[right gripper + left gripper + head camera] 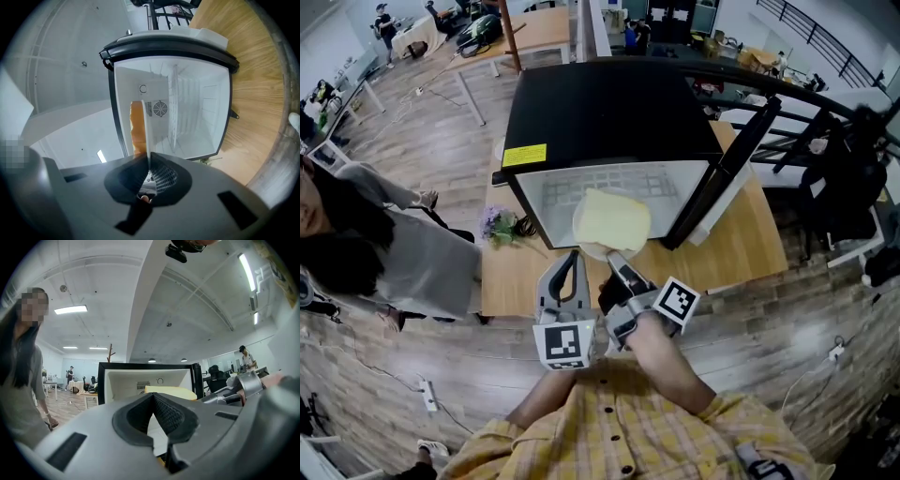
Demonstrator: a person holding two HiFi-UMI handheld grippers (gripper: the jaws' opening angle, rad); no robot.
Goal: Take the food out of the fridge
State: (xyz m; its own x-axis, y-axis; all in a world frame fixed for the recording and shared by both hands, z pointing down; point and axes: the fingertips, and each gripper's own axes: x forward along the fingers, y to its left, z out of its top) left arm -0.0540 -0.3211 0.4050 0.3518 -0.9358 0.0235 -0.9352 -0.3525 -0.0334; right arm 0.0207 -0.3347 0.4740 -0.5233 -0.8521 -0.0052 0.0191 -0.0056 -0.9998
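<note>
A black mini fridge (609, 103) stands on a wooden table (750, 244) with its door (727, 173) swung open to the right. Just in front of the opening, my right gripper (617, 264) is shut on the near rim of a white plate (592, 251) that carries a pale yellow slice of food (612, 220). In the right gripper view the plate (146, 131) shows edge-on between the pads, with the food (136, 126) beside it. My left gripper (570, 267) hangs shut and empty just left of the plate. Its own view faces the fridge (122, 378) and the food (171, 392).
A person in grey (384, 244) stands close on the left of the table, also seen in the left gripper view (18, 371). A small bunch of purple flowers (497, 225) lies at the fridge's front left corner. Black chairs and racks (834, 178) crowd the right.
</note>
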